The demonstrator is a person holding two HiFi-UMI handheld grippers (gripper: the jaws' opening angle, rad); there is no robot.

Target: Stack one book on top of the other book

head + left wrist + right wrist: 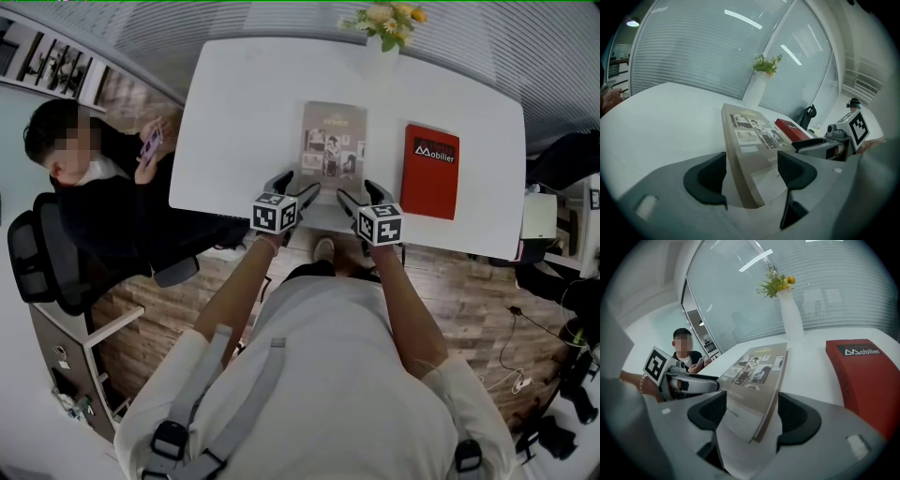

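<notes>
Left hand-held gripper (pixel 752 174), right hand-held gripper (pixel 754 417): jaws apart; both straddle grey book (pixel 333 141).

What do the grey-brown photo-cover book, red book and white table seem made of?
Grey-brown photo-cover book: paper, matte printed cover; page edges show at its side. Red book: probably card cover, matte, no glare. White table: smooth, likely laminate; no grain visible.

2 books (pixel 334 141) (pixel 430 171), 2 tools (pixel 298 188) (pixel 363 195), 1 vase (pixel 791 317), 1 table (pixel 244 112)
</notes>
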